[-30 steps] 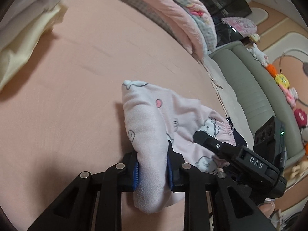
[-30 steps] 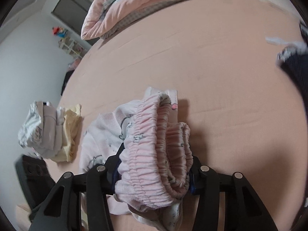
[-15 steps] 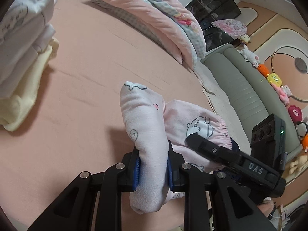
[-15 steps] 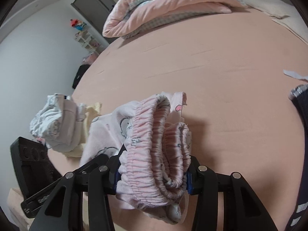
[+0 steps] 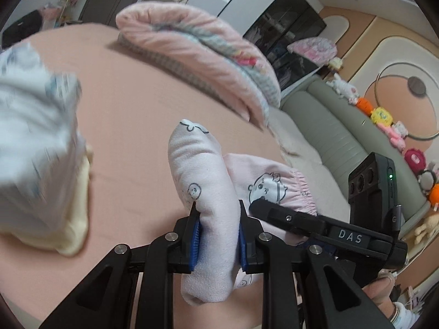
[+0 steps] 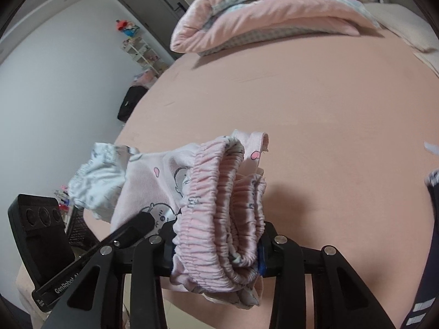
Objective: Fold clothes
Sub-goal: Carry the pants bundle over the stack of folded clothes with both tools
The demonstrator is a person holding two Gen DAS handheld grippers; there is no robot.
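Both hand-held grippers had lifted the pink pants (image 5: 211,192) higher off the bed (image 6: 315,115), toward the folded pile (image 5: 33,142) at nine o'clock; left (image 5: 218,235) pinched the leg end, right (image 6: 216,249) the waistband.

Pale pink pants (image 5: 203,192), cartoon-animal and heart print; peach bedsheet (image 6: 315,104); black claws, blue pads (image 5: 195,242).

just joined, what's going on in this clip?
A person is folding clothes on a bed with two handheld grippers. Both are clamped on the same folded pink pyjama bottoms: the left gripper on the leg end, the right gripper on the bunched elastic waistband. The bundle is held up off the sheet, next to a stack of folded clothes.
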